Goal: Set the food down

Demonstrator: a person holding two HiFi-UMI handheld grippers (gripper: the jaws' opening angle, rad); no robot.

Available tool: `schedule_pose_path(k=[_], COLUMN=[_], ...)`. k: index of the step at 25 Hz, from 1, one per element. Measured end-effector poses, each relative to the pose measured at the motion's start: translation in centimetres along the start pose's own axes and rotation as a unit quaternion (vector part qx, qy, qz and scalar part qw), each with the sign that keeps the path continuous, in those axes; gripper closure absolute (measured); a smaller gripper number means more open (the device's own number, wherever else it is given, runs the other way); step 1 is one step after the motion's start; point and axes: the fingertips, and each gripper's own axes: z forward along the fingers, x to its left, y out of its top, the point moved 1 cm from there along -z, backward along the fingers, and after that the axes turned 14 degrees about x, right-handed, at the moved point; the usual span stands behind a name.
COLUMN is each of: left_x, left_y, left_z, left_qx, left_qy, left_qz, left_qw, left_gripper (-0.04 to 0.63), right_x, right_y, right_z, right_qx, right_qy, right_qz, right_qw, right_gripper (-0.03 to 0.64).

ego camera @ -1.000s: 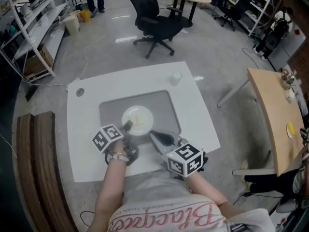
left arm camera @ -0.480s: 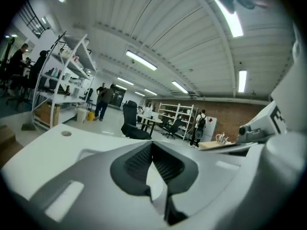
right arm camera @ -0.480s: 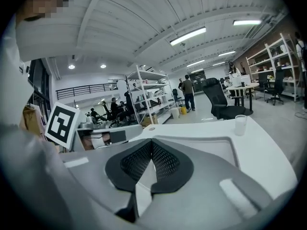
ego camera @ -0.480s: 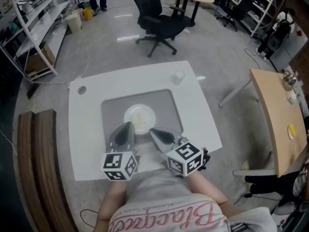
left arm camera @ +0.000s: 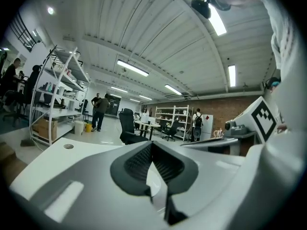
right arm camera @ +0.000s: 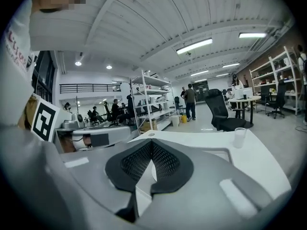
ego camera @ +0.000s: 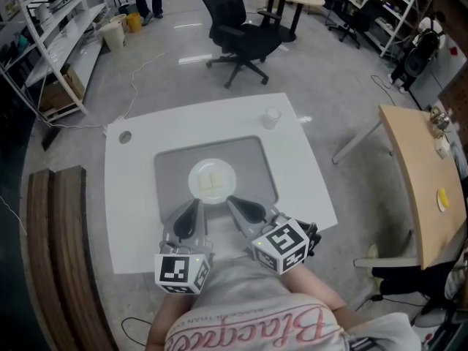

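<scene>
- Holding the left hand-held gripper [ego camera: 194,205] over the near edge of the white desk [ego camera: 131,196], jaws pressed fully together, pinching nothing.
- Confirming that in the left gripper view: dark ribbed pads [left arm camera: 136,163] meeting at the tips, with nothing caught between them.
- Holding the right hand-held gripper [ego camera: 232,201] alongside, jaws likewise pressed together and carrying nothing, the black pads [right arm camera: 168,163] closing to a point in the right gripper view.
- Pointing both hand-held grippers away from the body and toward the white plate [ego camera: 194,172], tips just beside its near rim. Touching or apart: not possible to tell.
- Lying on that plate: the food [ego camera: 213,180], a pale flat piece, already set down and clear of both hand-held grippers.
- Sitting under the plate: a grey mat [ego camera: 175,168], spread across the middle of the desk.
- Standing well apart at the far right corner of the desk: a small clear cup [ego camera: 272,117], upright.
- Waiting beyond the desk on the shiny floor: a black office chair [ego camera: 238,31].
</scene>
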Motion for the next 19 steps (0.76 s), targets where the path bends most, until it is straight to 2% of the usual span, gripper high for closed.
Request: schedule_pose_path(k=[6,11,19], left_x=[-0.4,-0.9,-0.1], left_y=[0.2,-0.1,-0.3], left_z=[-0.2,-0.1,0.3], left_qx=[-0.005,-0.002,0.006], left_qy=[-0.005,0.001,0.003], left_qz=[0.003,0.021,-0.004], left_qw=[1.0000,0.9998,1.0000], left_gripper=[0.597,0.597,0.597], right_x=[-0.1,0.3,0.7], right_y=[-0.3,-0.5,-0.2], right_z=[-0.4,-0.3,0.1], right_qx=[-0.004,-0.011,-0.023], right_qy=[-0.026,-0.021,0.001], right_qz=[-0.018,-0.026,-0.015], right_qw=[0.999,0.999,1.000], right_gripper=[0.617,0.617,0.617])
